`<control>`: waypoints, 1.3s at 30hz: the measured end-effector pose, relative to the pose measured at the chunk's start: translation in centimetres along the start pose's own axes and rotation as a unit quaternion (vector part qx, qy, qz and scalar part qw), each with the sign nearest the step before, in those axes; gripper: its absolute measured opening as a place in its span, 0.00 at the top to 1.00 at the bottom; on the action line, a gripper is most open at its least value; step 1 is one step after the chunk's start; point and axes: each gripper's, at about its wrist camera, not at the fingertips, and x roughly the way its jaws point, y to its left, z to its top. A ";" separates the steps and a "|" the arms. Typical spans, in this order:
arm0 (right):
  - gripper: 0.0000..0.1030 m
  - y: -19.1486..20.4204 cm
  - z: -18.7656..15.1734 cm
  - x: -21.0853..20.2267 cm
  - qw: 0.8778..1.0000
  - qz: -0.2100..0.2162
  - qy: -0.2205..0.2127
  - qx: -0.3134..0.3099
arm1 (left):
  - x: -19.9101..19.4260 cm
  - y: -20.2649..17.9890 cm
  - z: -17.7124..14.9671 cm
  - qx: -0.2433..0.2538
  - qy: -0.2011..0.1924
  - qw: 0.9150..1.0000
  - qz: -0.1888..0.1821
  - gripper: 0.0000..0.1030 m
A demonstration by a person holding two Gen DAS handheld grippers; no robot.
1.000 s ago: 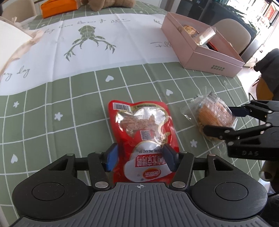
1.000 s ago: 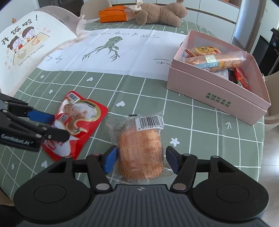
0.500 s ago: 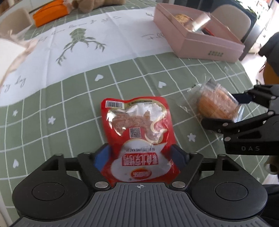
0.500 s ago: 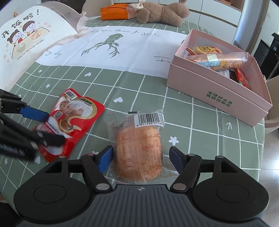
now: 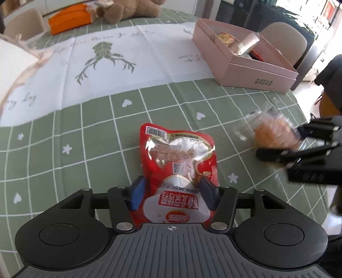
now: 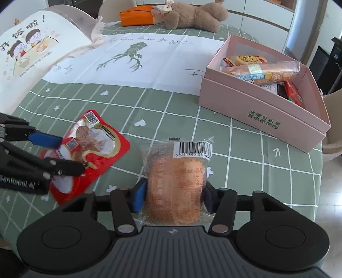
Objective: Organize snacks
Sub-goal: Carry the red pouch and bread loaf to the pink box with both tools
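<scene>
A red snack pouch (image 5: 179, 154) lies on the green checked tablecloth, its near end between the pads of my left gripper (image 5: 173, 188). The jaws are closing and the pads press its sides, so the pouch buckles. The right wrist view shows the same pouch (image 6: 96, 147) pinched by the left gripper (image 6: 70, 155). A clear-wrapped bread packet (image 6: 175, 175) sits between the closing jaws of my right gripper (image 6: 173, 192), both blue pads against it. In the left wrist view the packet (image 5: 271, 132) and the right gripper (image 5: 277, 142) are blurred. The open pink box (image 6: 256, 113) holds several snacks.
The pink box (image 5: 252, 72) stands at the far right near the table's edge. A white frog-print cloth (image 6: 136, 51) covers the middle. A teddy bear (image 6: 192, 16) and an orange pouch (image 6: 136, 16) lie at the back, a white cartoon bag (image 6: 27, 49) at the left.
Both pairs of jaws widened and then narrowed onto their packets. The red pouch now buckles between the left pads, and the bread packet is pinched at its sides.
</scene>
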 end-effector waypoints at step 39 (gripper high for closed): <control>0.31 -0.1 -3.0 -0.7 1.000 0.000 0.004 -0.021 | 0.4 -5.2 0.3 0.158 0.036 0.984 0.074 0.43</control>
